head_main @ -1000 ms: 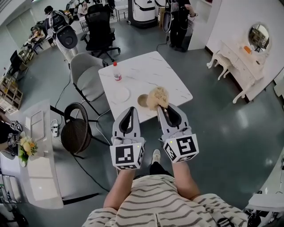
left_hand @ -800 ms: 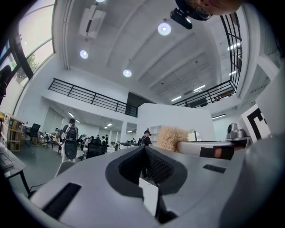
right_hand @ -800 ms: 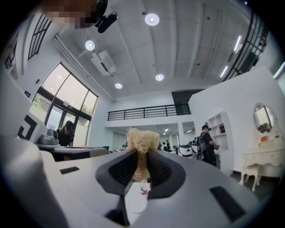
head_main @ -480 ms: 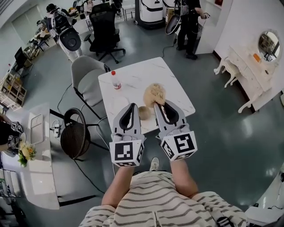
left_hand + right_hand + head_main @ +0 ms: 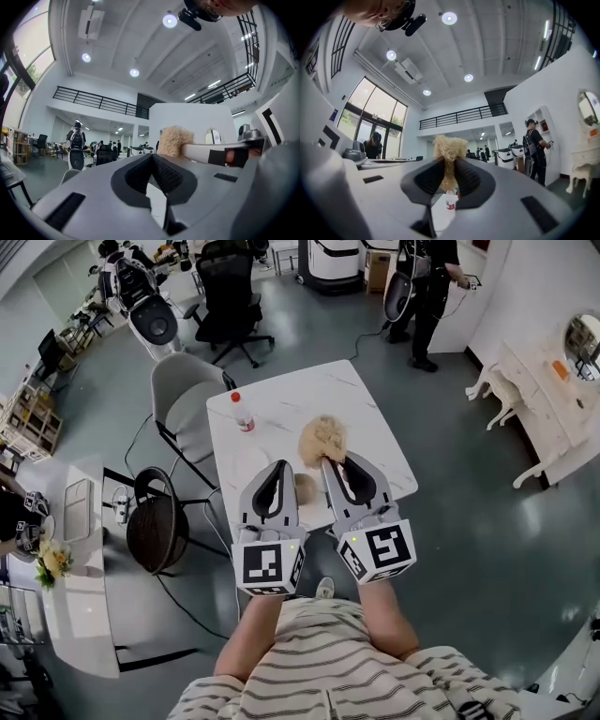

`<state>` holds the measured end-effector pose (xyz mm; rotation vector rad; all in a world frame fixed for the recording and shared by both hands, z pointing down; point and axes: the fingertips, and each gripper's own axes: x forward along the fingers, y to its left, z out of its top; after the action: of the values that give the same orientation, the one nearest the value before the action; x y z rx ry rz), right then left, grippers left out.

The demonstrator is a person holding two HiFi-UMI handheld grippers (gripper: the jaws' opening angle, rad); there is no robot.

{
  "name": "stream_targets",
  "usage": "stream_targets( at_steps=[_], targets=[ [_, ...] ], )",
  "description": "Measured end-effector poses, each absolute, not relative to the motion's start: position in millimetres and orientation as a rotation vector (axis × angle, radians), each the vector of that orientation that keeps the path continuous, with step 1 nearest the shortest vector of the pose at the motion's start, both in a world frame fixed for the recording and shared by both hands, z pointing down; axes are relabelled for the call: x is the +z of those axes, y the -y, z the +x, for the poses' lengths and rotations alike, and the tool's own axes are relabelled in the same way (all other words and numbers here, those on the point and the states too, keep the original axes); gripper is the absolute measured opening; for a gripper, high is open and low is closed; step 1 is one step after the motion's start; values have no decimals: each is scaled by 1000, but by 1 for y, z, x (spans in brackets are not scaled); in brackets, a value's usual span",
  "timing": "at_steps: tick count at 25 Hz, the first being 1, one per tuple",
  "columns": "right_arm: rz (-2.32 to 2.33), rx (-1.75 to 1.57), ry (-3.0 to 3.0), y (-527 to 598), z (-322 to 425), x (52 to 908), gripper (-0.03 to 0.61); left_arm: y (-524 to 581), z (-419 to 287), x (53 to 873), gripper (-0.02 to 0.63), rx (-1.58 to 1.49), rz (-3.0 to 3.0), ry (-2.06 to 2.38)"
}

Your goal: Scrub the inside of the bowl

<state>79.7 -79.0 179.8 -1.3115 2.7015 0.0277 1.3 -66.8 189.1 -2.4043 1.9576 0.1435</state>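
On table point(image 5: 366, 427): one bowl point(image 5: 305, 486), one bottle point(image 5: 242, 412)

Tan scrubber point(image 5: 323, 439) at right tool point(image 5: 335, 462) tip, beside bowl point(image 5: 306, 487)

One bowl point(image 5: 305, 487), one scrubber point(image 5: 322, 439), one bottle point(image 5: 242, 411), one plate point(image 5: 250, 465).

The left forearm point(image 5: 251, 638) and right forearm point(image 5: 392, 622), both bare, reach forward side by side. The left gripper point(image 5: 278, 468) points straight ahead, its 2 jaws closed together with nothing between them. The right gripper point(image 5: 330, 463) angles inward toward it, clamped on a tan fibrous scrubber point(image 5: 322, 439).
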Motion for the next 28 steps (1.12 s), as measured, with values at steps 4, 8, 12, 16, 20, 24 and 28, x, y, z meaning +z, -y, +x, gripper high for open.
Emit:
stream_targets(
  at_steps=[4, 8, 12, 16, 20, 24, 28],
  targets=[
    [-1320, -14, -2728, 92, 73, 197, 74, 80, -9, 211, 5, 89, -2427, -1994],
    [-1346, -47, -2746, 111, 64, 210, 74, 98, -20, 219, 5, 70, -2446, -2002],
    [-1366, -88, -2776, 130, 51, 225, 74, 121, -34, 226, 5, 50, -2463, -2011],
    [-1398, -130, -2792, 144, 45, 238, 74, 138, -37, 229, 5, 29, -2494, -1990],
    [-1435, -185, -2816, 152, 44, 262, 74, 149, -38, 257, 5, -43, -2540, -2003],
    [-1475, -258, -2844, 162, 42, 290, 74, 157, -41, 286, 5, -115, -2586, -2013],
    [-1504, -314, -2874, 169, 35, 317, 74, 163, -50, 314, 5, -168, -2630, -2038]
  ],
)
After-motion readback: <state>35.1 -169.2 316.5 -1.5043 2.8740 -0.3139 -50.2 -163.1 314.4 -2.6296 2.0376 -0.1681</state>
